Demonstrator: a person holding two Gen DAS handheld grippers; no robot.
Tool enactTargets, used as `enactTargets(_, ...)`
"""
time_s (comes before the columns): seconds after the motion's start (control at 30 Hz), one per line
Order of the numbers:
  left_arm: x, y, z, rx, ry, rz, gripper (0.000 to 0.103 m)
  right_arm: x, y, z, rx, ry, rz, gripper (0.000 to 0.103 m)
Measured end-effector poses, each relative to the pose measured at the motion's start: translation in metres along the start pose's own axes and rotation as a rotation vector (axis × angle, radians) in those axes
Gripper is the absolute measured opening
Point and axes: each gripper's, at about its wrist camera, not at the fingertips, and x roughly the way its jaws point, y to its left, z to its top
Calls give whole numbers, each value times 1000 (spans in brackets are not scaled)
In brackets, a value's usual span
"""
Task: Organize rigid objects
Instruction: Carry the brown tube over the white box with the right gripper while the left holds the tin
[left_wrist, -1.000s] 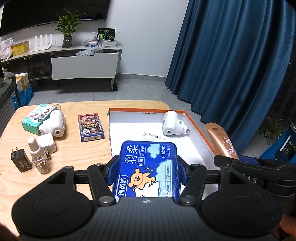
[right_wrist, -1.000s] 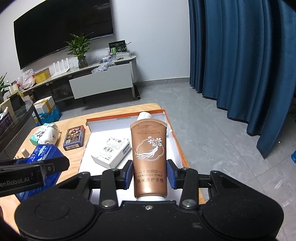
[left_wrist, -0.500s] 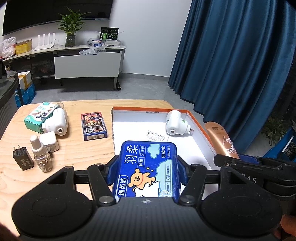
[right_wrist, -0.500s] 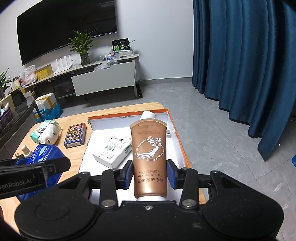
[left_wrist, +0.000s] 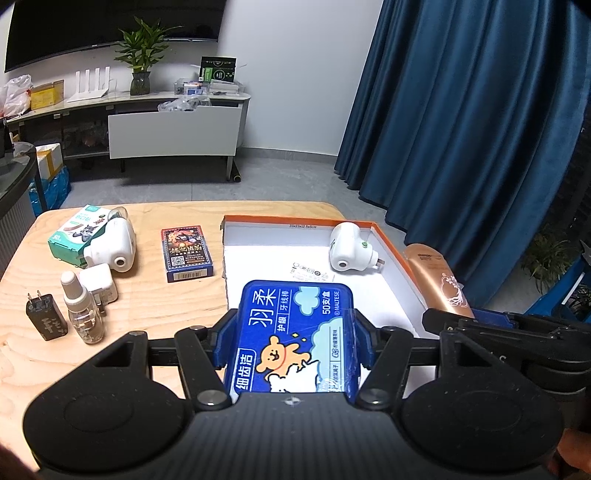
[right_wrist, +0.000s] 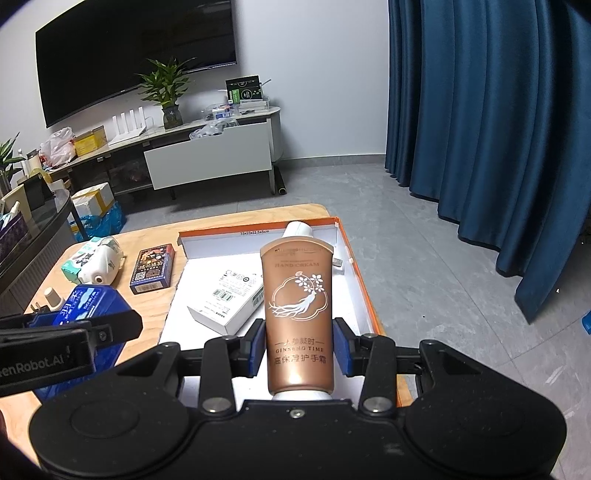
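Your left wrist view alone shows the white plug-in device (left_wrist: 349, 248) lying in the tray's (left_wrist: 397, 254) far right corner; in your right wrist view the tube (right_wrist: 297, 317) covers that corner. The right view alone shows the white carton (right_wrist: 229, 301) in full, lying flat in the tray's middle; in the left view only its label edge peeks past the blue box (left_wrist: 295, 336).

Your left gripper (left_wrist: 291, 341) points across the table (left_wrist: 155, 310), both fingers pressed to the sides of the blue box, which hangs over the tray's near left part. Your right gripper (right_wrist: 299, 341) sits just beside it, above the tray's near right edge, clamped on the brown hand-cream tube, cap end away from you.

The tray, white inside with an orange rim, holds the plug-in device and the carton.

On the table left of the tray: a card pack (left_wrist: 186, 254) nearest its left wall, then a green box (left_wrist: 75, 230) touching a second white device (left_wrist: 112, 249) toward the far left corner, and nearer you a white charger (left_wrist: 99, 282), a small clear bottle (left_wrist: 83, 310) and a black plug (left_wrist: 46, 317).
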Motion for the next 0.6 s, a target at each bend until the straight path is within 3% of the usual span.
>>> enactTargets(0.6,-4,-3,1,19,-9,18,63,-2,1,2,-4,-3,5,47)
